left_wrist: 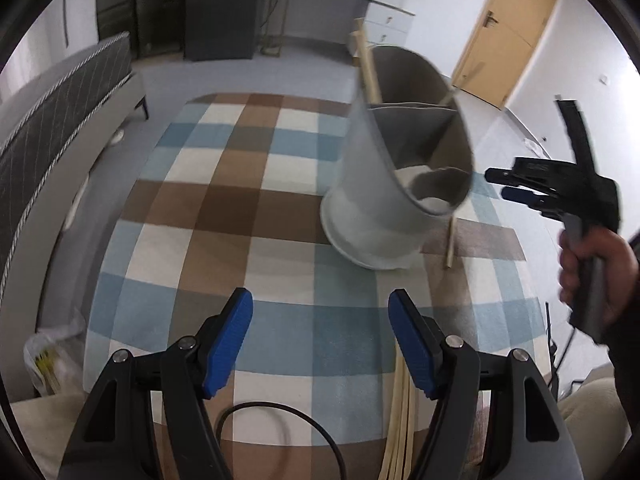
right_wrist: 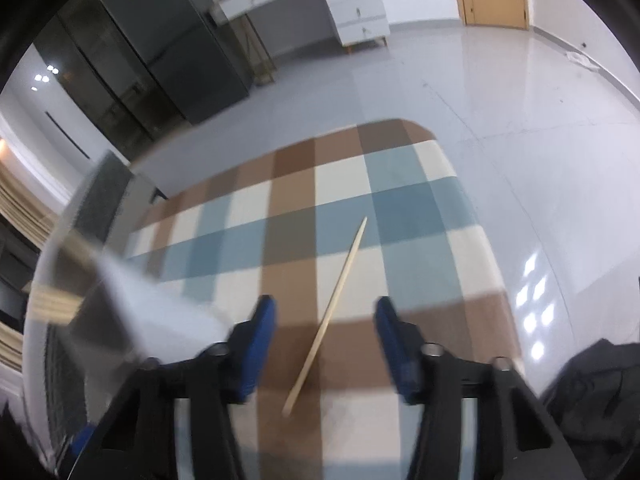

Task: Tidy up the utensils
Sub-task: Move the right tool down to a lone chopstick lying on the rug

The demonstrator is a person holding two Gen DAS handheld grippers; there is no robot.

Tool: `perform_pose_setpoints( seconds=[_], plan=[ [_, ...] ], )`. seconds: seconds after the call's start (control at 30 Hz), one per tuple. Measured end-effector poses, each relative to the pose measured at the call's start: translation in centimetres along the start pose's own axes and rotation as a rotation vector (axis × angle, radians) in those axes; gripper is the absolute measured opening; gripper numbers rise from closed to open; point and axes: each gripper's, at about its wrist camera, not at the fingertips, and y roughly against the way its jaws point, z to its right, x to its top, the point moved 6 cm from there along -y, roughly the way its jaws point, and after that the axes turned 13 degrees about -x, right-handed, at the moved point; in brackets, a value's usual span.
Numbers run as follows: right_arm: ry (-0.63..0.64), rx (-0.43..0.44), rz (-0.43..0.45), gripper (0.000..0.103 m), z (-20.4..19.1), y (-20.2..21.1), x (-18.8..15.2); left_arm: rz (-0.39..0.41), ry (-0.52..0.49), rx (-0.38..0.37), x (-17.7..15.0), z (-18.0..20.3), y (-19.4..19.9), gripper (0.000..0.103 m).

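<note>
Chopsticks are the business at hand: one pale chopstick (right_wrist: 326, 322) lies loose on the checked rug (right_wrist: 344, 184), between and beneath the right gripper (right_wrist: 326, 346), whose jaws stand apart around it without touching. The left gripper (left_wrist: 320, 340) hovers with jaws open and empty, a bundle of pale sticks (left_wrist: 398, 420) just below its right finger. Beyond it stands a grey divided holder (left_wrist: 396, 184), a few sticks already upright in its far compartment and another stick (left_wrist: 451, 240) lying beside its base. The step appears to be a pickup; next the right jaws must drop and close on the thin stick. Around the rug: grey floor, a white drawer unit (right_wrist: 356, 8), a wooden door (left_wrist: 508, 36).
</note>
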Motion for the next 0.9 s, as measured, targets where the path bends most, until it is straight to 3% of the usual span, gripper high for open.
perform_pose_setpoints(
  seconds=[0.27,0.4,0.5,0.67,0.9],
  plan=[
    [0.062,-0.163,-0.017,0.030,-0.7,-5.8,2.4,-0.033,0.071,-0.024,0.1,-0.8,-0.7,0.066],
    [0.120,-0.227,-0.053,0.007,-1.5,-7.4,1.5,-0.041,0.080,-0.025,0.0,-0.8,-0.9,0.066],
    [0.149,-0.243,-0.019,0.004,-2.1,-7.2,1.4,-0.048,0.075,-0.015,-0.2,-1.0,-1.0,0.066],
    [0.138,-0.207,-0.015,0.000,-1.7,-6.4,0.7,-0.046,0.057,0.016,-0.3,-1.2,-1.0,0.066],
    [0.030,-0.077,-0.035,0.000,1.1,-2.7,-2.9,-0.049,0.021,0.050,-0.7,-0.9,-0.8,0.066]
  ],
)
